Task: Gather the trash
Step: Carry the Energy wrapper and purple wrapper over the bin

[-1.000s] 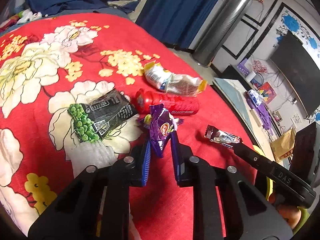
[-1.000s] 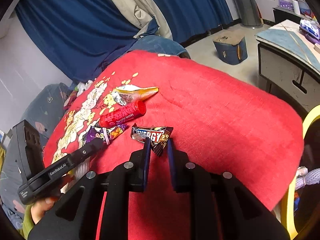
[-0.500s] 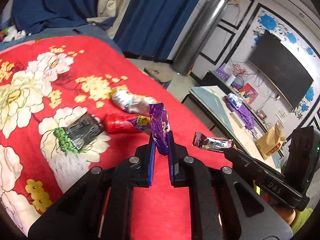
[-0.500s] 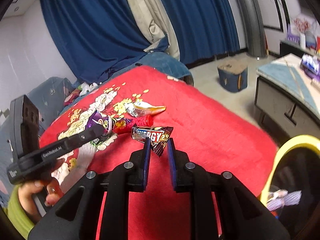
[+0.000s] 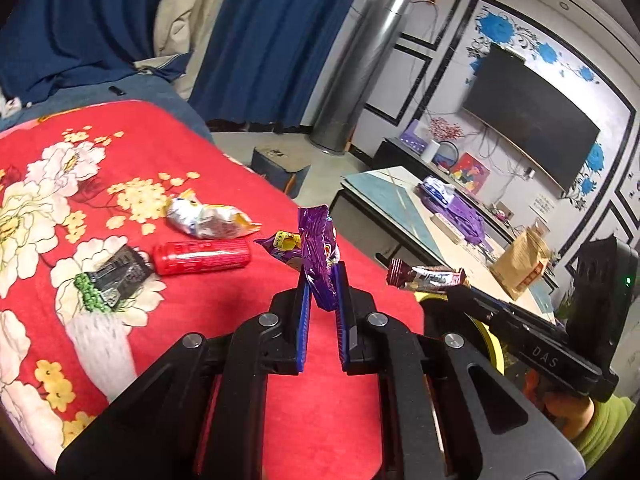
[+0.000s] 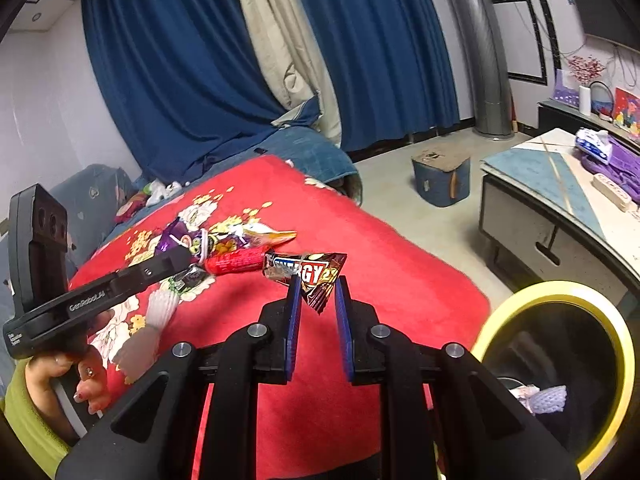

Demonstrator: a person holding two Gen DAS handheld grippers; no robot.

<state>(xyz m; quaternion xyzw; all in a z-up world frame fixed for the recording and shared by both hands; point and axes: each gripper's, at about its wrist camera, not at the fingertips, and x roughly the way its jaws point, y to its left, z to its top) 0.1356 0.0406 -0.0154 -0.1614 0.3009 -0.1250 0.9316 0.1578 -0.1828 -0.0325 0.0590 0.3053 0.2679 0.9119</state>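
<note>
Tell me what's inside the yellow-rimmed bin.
Inside the yellow-rimmed bin, a white foam net and a scrap of pale wrapper show near the bottom. The rest is dark, partly hidden behind the right gripper.

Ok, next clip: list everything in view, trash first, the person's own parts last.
purple wrapper: 1, purple, clamped in left gripper, off the blanket
energy bar wrapper: 1, dark brown, clamped in right gripper
red tube: 1, red, lying on blanket
silver bag: 1, silver and yellow, on blanket beyond the tube
black packet: 1, black and green, on blanket left of the tube
blanket: 1, red, floral
bin: 1, yellow rim, lower right, some trash inside
curtains: blue and beige, behind
TV: 1, black, on wall
left gripper: black, blue fingers
right gripper: black, blue fingers
hand: 1, on left gripper's handle
</note>
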